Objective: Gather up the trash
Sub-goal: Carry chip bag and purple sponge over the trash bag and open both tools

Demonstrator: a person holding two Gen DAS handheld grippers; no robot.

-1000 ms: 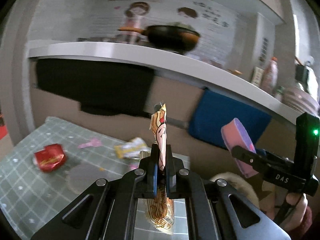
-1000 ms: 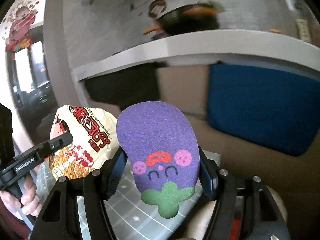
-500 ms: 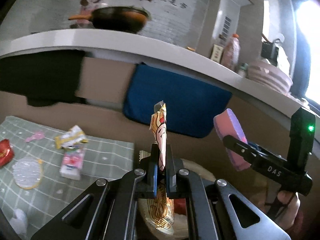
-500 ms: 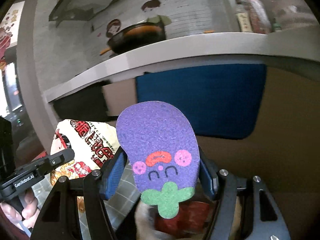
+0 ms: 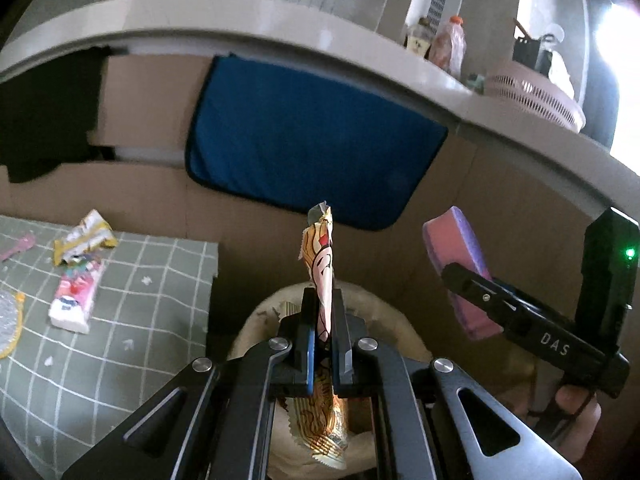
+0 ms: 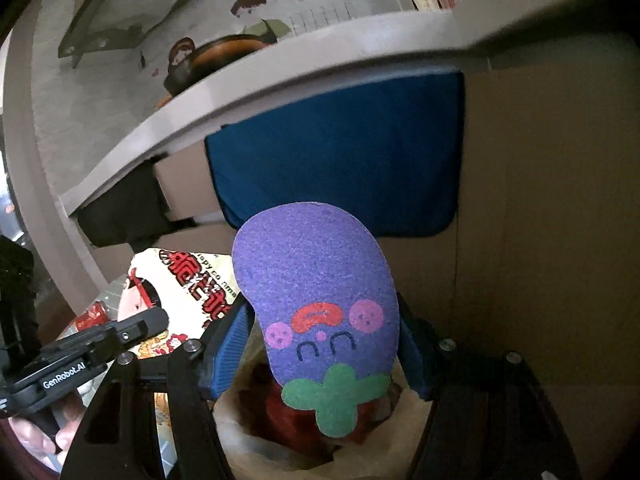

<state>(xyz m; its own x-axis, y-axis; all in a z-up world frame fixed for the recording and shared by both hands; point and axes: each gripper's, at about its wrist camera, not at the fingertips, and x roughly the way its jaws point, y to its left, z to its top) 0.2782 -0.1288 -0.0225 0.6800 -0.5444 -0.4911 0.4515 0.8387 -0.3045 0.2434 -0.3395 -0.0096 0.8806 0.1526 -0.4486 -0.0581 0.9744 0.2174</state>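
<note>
Left gripper (image 5: 325, 344) is clamped on an upright snack wrapper (image 5: 322, 276); right gripper (image 6: 320, 344) grips a purple eggplant-shaped sponge (image 6: 316, 296) by its edges. Both items hang above the beige bag (image 5: 384, 312) beside the checked table (image 5: 132, 320).

A flattened snack wrapper (image 5: 323, 276), yellow-orange with a cartoon face and red lettering, stood on edge, clamped between the closed jaws of the left gripper (image 5: 322, 320), its torn top up and its crimped end hanging below. A purple eggplant-shaped sponge (image 6: 320, 300) with pink cheeks, a red mouth and a green stem was gripped by its sides in the right gripper (image 6: 326, 344), face toward the camera. Both hung above a beige bag (image 5: 380, 316) with red trash inside. More wrappers (image 5: 84, 236) lay on the checked tabletop (image 5: 152, 320).
</note>
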